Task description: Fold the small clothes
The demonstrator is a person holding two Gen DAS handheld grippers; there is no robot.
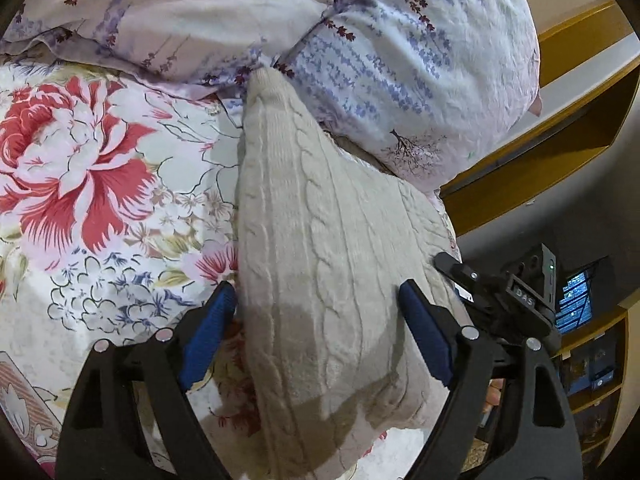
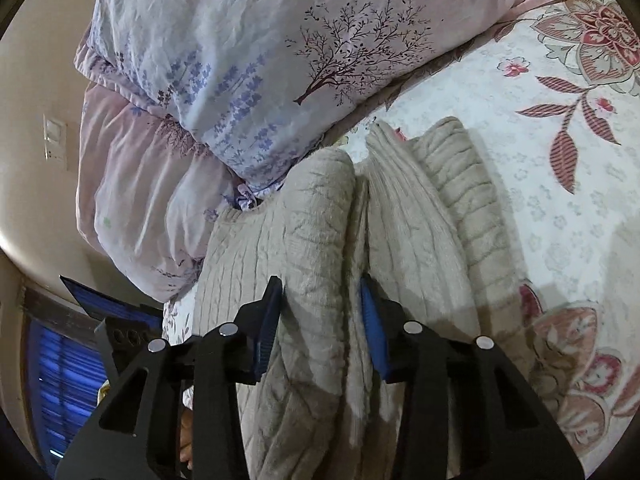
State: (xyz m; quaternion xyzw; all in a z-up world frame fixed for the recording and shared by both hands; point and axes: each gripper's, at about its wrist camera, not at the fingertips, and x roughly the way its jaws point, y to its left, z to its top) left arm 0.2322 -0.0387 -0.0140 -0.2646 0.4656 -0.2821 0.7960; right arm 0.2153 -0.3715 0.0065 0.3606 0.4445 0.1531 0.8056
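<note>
A cream cable-knit sweater (image 1: 320,216) lies folded on the floral bedsheet (image 1: 80,160). My left gripper (image 1: 316,300) is open, its blue pads on either side of the sweater's near end. In the right wrist view the same sweater (image 2: 320,208) shows as thick stacked folds. My right gripper (image 2: 322,292) has its blue pads on both sides of a thick fold; whether they press it is unclear. The other gripper's black body (image 1: 504,296) shows at the sweater's right edge in the left wrist view.
A rumpled lavender-print duvet (image 1: 400,60) is piled against the sweater's far end, also seen in the right wrist view (image 2: 240,60). Yellow wooden furniture (image 1: 560,128) and a shelf stand right of the bed. A wall with a switch (image 2: 54,136) is at left.
</note>
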